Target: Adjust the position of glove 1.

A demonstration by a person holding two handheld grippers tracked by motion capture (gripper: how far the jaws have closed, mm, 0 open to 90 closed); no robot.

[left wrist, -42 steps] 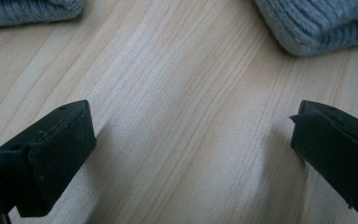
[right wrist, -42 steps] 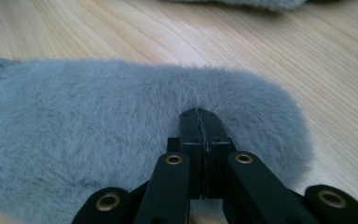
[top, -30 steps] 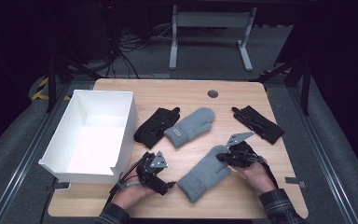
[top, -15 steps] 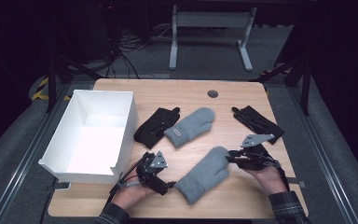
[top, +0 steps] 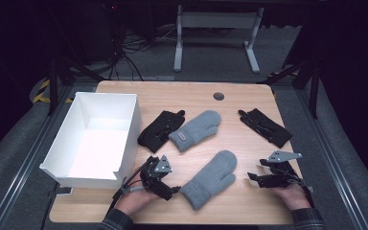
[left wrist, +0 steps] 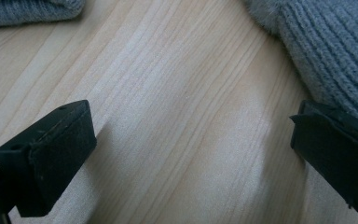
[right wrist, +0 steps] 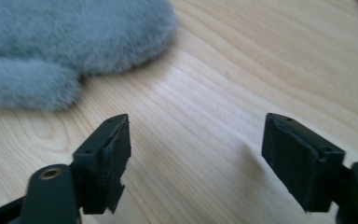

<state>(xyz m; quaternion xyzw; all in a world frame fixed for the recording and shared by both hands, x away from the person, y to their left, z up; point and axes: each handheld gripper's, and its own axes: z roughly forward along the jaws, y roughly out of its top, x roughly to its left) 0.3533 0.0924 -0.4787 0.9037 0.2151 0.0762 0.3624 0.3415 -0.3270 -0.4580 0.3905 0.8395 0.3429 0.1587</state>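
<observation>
Grey mitten (top: 210,179) lay slanted at near centre of table (top: 249,211), cuff toward left gripper (top: 165,188), ready for taking. Stood spread wide and empty beside that cuff. Right gripper (top: 261,178), likewise gaping and empty, waited apart at near right.

My left claw (top: 170,190): held low in my left hand (top: 133,201), jaws spread wide, nothing between them, grey plate on top, cable trailing back to my sleeve. My right claw (top: 255,178): held low in my right hand (top: 293,195), jaws spread wide and empty, pointing left, grey plate uppermost.
</observation>
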